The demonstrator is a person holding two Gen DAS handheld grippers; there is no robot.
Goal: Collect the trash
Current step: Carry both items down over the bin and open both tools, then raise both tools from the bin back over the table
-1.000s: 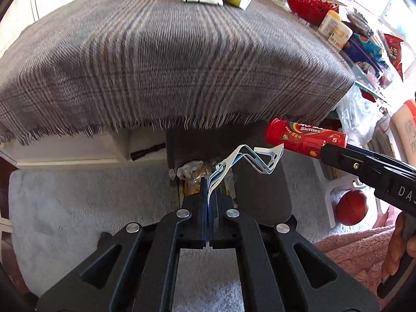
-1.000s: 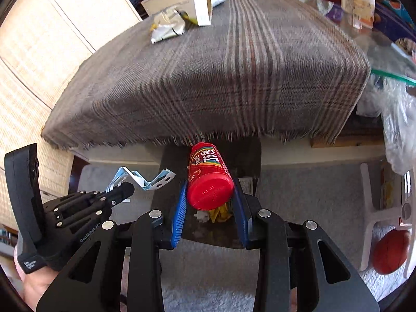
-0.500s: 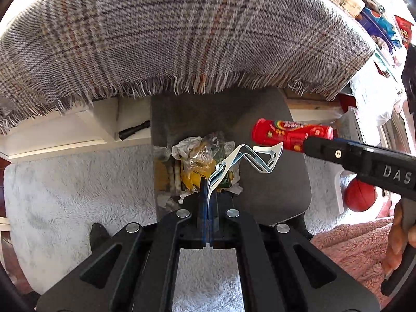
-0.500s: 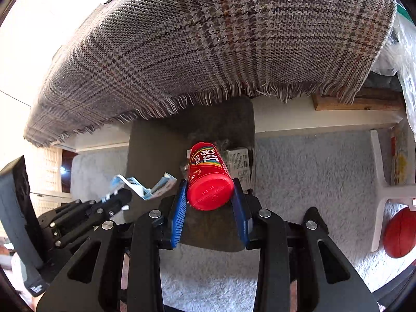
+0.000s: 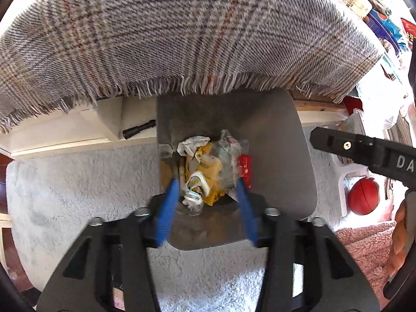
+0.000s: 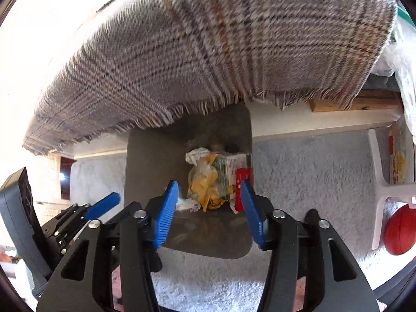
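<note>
Blue pads frame my view: my left hand-held gripper [image 5: 206, 202] and right hand-held gripper [image 6: 209, 208] are both opening with nothing between the jaws, pointed down over the dark bin [image 5: 280, 156] so the pieces fall straight in. The trash [image 5: 208, 169] sits heaped inside, the red tube [image 6: 243, 182] at its edge. Beyond, the plaid cloth [image 5: 182, 39] overhangs the table.

One grey bin [image 5: 273, 140], one trash heap [image 5: 208, 174] inside with one red tube [image 5: 245, 167], one plaid cloth [image 5: 182, 33] on desk, one red ball [image 5: 363, 196], one black flashlight [image 5: 139, 129], two grippers, four blue fingers [image 6: 166, 213].
</note>
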